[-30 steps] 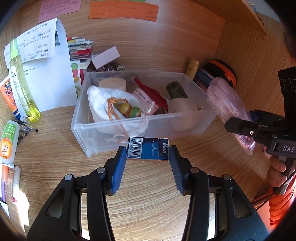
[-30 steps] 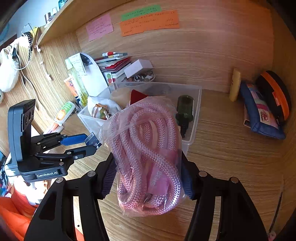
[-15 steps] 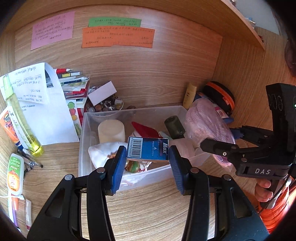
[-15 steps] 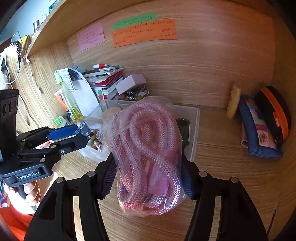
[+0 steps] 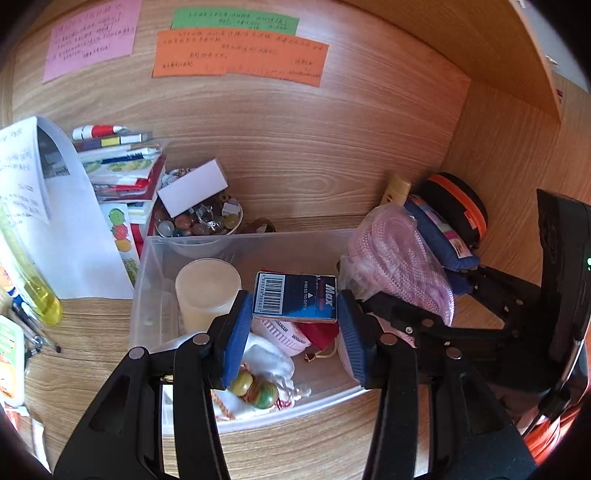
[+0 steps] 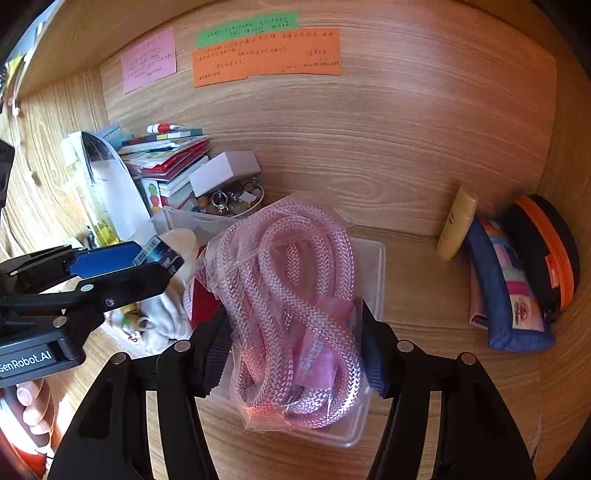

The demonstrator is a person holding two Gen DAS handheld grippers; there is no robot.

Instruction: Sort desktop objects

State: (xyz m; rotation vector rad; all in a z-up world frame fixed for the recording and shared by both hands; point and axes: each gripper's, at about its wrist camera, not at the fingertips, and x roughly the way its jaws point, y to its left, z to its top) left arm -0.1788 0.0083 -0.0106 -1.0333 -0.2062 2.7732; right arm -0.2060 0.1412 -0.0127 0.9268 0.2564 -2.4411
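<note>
Blue-padded left gripper (image 5: 293, 325), staple box (image 5: 295, 301) over bin (image 5: 147, 295)

Staple box (image 5: 295, 295): dark blue, white barcode panel, red stripe, white lettering
Rope (image 6: 295, 314): pale pink, herringbone braid, in clear bag with pink label
Bin (image 5: 147, 295): clear, colourless
Gripper pads (image 5: 236, 332): blue; gripper bodies black
Candle (image 5: 207, 291): cream
Beads (image 5: 255, 391): green and ochre on white cloth
Wall notes: pink note (image 5: 90, 37), green note (image 5: 234, 20), orange note (image 5: 240, 55), dark handwriting
Pouch (image 6: 513, 295): navy, pastel patchwork panel
Round case (image 6: 546, 251): black, orange zip band
Desk (image 5: 295, 443): light wood grain
Bottle (image 5: 40, 295): yellow liquid
</note>
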